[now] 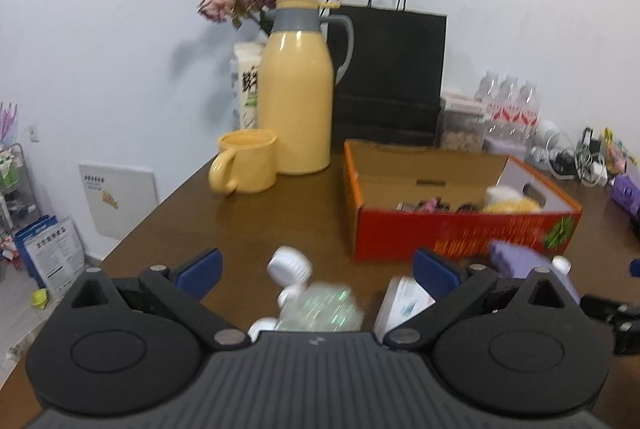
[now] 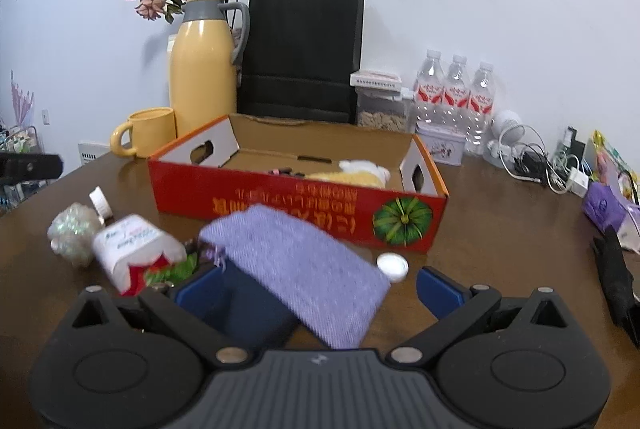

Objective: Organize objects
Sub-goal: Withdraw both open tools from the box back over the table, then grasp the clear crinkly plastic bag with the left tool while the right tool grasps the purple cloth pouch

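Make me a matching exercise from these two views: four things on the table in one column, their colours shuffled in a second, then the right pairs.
Things:
1. paper bag
2. thermos jug
3. cloth pouch
4. cardboard box

Colours:
A. lilac
B. red outside
C. black
D. pale yellow with a grey collar

Pairs: 1-C, 2-D, 3-A, 4-B

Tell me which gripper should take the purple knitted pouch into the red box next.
Right. The purple pouch lies between the open right gripper fingers; the left gripper faces the glittery bottle instead. The red box sits just beyond.
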### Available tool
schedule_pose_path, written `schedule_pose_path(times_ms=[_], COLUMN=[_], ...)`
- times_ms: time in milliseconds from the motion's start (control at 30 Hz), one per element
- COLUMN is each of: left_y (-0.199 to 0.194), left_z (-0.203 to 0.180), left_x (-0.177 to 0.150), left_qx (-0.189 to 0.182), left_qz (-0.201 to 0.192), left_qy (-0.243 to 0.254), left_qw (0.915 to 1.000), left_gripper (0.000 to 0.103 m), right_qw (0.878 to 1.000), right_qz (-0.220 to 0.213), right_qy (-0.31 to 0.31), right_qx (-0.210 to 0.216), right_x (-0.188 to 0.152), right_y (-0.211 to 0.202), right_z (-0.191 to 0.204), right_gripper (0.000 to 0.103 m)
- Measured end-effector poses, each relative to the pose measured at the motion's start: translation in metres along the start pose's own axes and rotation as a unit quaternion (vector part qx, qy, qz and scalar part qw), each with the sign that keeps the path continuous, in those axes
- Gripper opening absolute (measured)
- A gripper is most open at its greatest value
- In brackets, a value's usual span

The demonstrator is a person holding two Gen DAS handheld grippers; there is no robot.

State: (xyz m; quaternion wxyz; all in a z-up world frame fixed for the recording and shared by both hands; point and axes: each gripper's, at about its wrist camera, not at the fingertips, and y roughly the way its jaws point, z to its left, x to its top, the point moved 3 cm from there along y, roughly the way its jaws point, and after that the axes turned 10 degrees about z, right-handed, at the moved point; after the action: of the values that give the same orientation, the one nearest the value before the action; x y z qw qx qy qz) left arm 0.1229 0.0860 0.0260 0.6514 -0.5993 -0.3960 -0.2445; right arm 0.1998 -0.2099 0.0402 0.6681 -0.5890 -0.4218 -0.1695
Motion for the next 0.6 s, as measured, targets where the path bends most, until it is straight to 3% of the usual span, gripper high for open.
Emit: schedule_pose_path(times_ms=[267,600], left_y=[0.005,0.047], left_z=[0.017,0.013], left_x=[-0.034,-0.031], left_qx=[0.01,0.017], left_qz=[0.045,0.062], left_qy=[0.002,-0.01], left_qw=[0.9989,0.9979], left_gripper=[0.103,0.103], right_qw=[1.0,0.999], right_qz=[0.013,0.02], right_qy=[0.016,0.027], right_qx=[0.004,-0.006], right_x=[-0.023,-0.031], right_y=[-0.008,-0.006], right_z=[-0.009,-0.016], right_gripper=[0.103,0.103])
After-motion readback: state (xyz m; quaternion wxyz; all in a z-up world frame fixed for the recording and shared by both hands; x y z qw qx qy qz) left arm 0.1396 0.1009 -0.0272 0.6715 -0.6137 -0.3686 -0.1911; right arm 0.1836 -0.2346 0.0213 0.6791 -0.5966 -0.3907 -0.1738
